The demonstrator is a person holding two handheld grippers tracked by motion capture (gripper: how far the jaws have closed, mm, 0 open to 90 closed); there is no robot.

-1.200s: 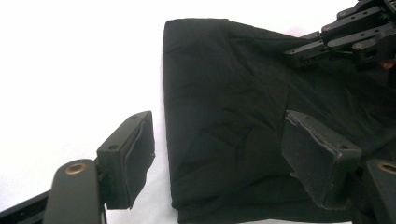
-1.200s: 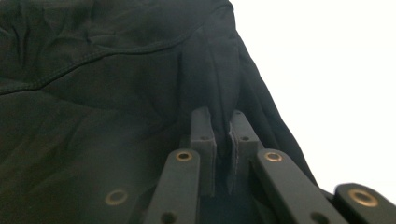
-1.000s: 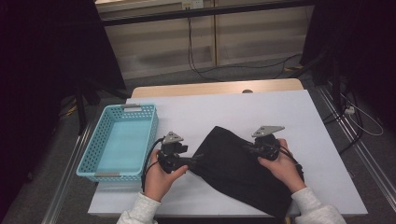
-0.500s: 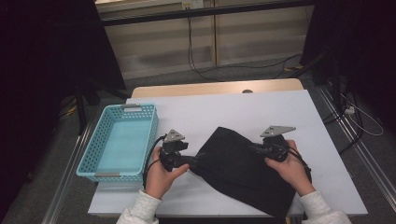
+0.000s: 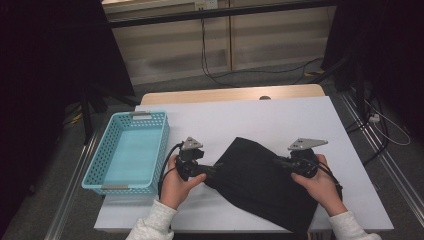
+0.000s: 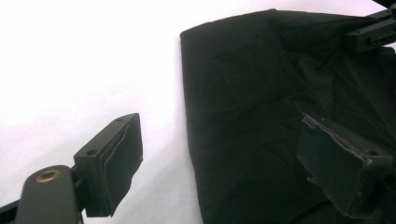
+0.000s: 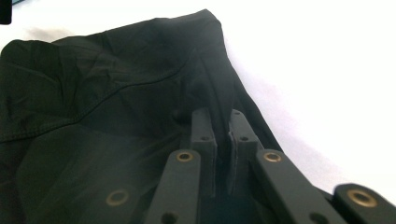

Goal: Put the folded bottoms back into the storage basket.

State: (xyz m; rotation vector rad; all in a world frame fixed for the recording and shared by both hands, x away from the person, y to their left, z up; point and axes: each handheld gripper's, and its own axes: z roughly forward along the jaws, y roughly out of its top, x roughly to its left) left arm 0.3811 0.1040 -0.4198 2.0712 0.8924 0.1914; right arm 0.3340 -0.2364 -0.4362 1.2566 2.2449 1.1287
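The black cloth (image 5: 262, 182) lay on the white worktop (image 5: 280, 120) between both claws — right claw (image 7: 222, 154) pinched its edge; left claw (image 6: 233, 163), jaws just opening, stood wide astride the opposite edge, gripping nothing.

Left tongs (image 6: 219, 163) agape, right tongs (image 7: 223, 154) clamped
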